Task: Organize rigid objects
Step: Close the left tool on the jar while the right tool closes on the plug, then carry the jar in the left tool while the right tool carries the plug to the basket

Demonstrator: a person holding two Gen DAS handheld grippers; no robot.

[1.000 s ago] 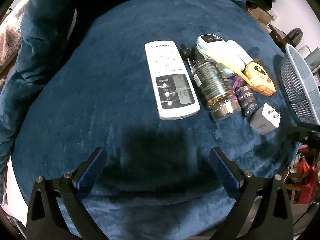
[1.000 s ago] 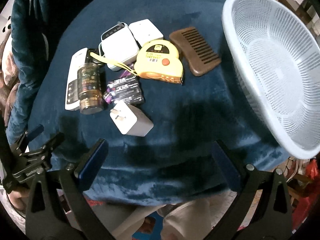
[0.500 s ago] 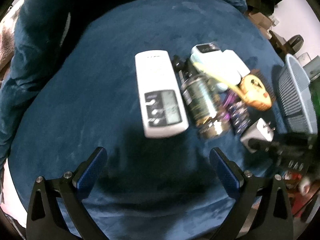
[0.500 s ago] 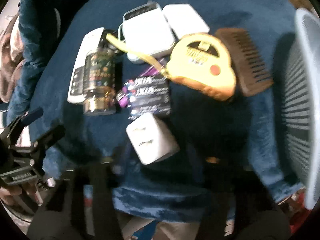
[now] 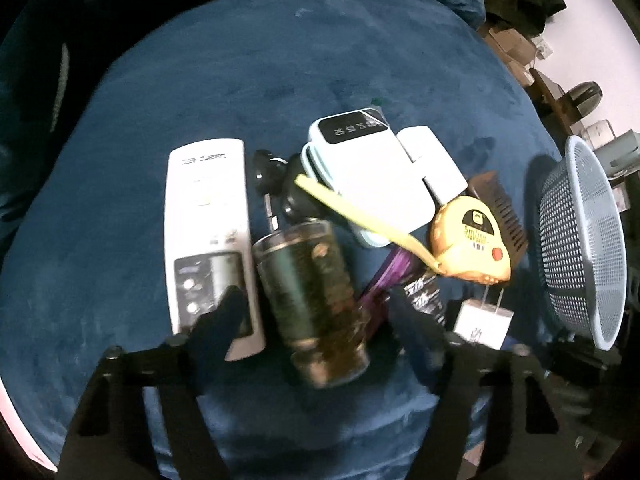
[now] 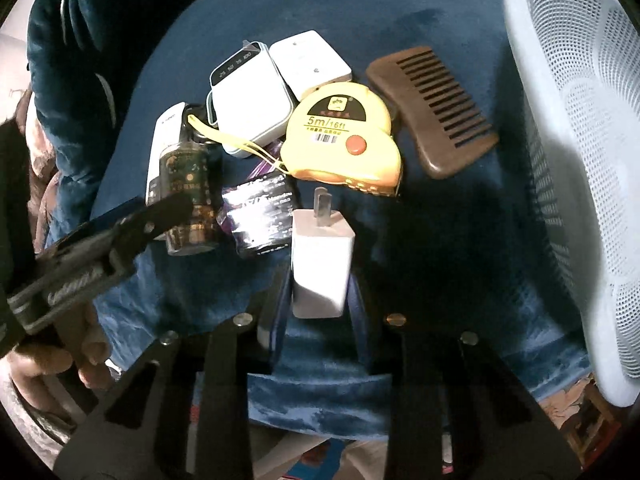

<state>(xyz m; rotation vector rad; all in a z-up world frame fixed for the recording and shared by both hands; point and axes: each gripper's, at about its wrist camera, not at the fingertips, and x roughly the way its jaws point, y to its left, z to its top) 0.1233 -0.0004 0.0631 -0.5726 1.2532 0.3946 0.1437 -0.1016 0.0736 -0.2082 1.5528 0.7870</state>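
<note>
R gripper [image 6: 320,280]: jaws narrow and closing, one finger each side of the white plug adapter [image 6: 322,264]. Pads look to be right at its side walls, but can't tell if they press yet. Adapter lies on the blue cloth [image 6: 440,240], prongs pointing away from the gripper.

L gripper [image 5: 316,312]: about half open, jaws closing, straddling the dark jar [image 5: 316,300] w/ gold-ish lid end nearest the camera. Gap shows between each finger and the jar, so no grip yet. L finger tip overlaps the lower end of the white remote [image 5: 208,236], which lies just beside the jar; frame is blurred, contact not clear. In the R wrist view a hand [image 6: 52,360] carries that L gripper at the frame's left edge.

Outward from there: purple battery pack [image 6: 260,220] between jar and adapter, touching both or nearly. Yellow tape measure [image 6: 344,136] beyond the adapter, its yellow strap running across toward the jar. White power bank [image 6: 250,100] and a smaller white box [image 6: 310,64] behind the tape, edges touching. Brown comb [image 6: 436,112] just R of the tape. Black key-like item [image 5: 268,176] between remote and power bank. Pale blue mesh basket [image 6: 580,160] stands at the far R of the cloth, apart from the pile.
</note>
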